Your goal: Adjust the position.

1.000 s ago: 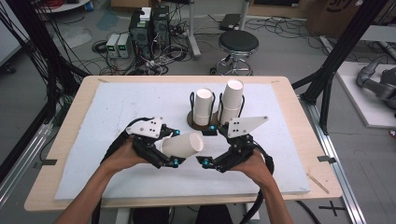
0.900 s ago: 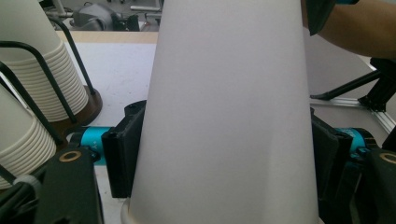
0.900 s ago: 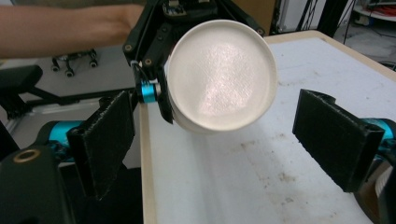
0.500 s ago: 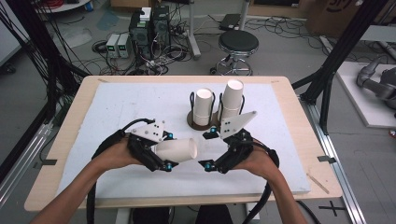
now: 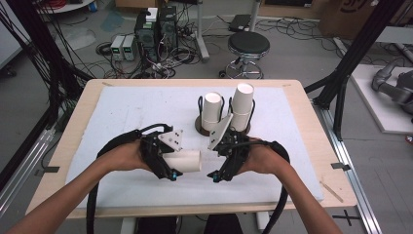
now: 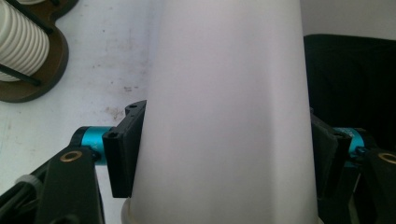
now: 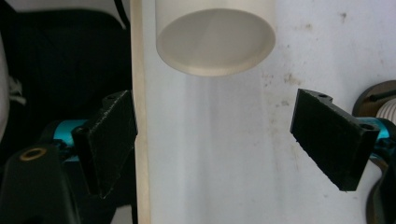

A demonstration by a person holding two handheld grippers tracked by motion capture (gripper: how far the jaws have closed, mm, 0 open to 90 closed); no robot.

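Hands level, left tool (image 5: pixel 171 168) clamping cup (image 5: pixel 184 161) sideways

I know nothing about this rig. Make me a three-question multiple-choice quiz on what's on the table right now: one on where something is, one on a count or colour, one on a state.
1. Where does the brown cup holder stand?
A. at the table's near edge
B. on the white mat, beyond both grippers
C. on the floor

2. How many stacks of white cups rise from that holder?
A. one
B. two
C. four

3. What are the two grippers doing?
A. left clamps a white cup, right is open
B. both are open
C. right clamps the cup, left is open

Answers:
1 B: the high view shows it farther up the white mat than the hands.
2 B: a shorter stack and a taller stack stand side by side.
3 A: the left gripper presses its pads on the white cup; the right gripper has nothing between its jaws.
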